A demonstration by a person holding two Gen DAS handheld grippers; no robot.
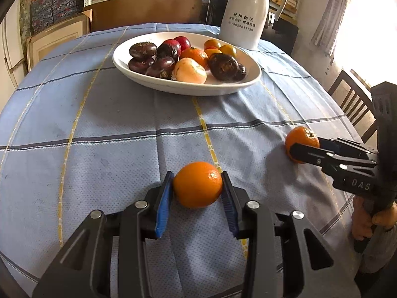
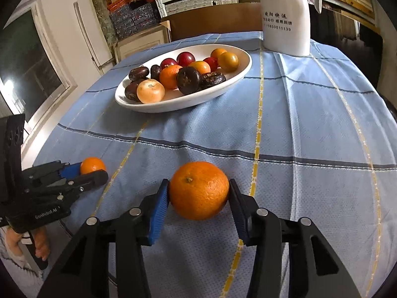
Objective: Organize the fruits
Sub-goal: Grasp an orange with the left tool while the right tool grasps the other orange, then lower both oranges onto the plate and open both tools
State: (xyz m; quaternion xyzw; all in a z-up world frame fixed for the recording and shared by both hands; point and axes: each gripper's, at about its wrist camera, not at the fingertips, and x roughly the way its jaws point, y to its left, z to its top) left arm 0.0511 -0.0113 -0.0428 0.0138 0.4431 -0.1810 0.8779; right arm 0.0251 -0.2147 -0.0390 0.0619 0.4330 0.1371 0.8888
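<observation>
I have two round orange mandarins on the blue checked cloth of the counter point(image 1: 99, 149), one in each pair of tongs. The left tongs point(image 1: 197, 186) pinch the smooth-skinned mandarin point(image 1: 197, 185) across its width, both blue pads point(image 1: 163, 206) touching its sides, and it appears to rest on the cloth. The right tongs point(image 2: 199, 190) pinch the stem-up mandarin point(image 2: 199, 190) the same way, pads against both flanks. From either grip the shallow white oval dish point(image 1: 183, 90) lies straight ahead and well apart, already carrying dark chestnut-like fruits, red ones, small yellow ones and a pale peach-coloured one. Its long axis runs crosswise to my left tongs and slants away to the left from my right ones; my guess is that each mandarin must go up and forward over the near rim. Neither side looks clearly nearer. A white jug with printed lettering point(image 2: 285, 17) stands just behind the dish. I cannot see under either mandarin, so whether they are lifted clear is hard to judge, and the dish's free space is partly hidden by the heaped fruit.
</observation>
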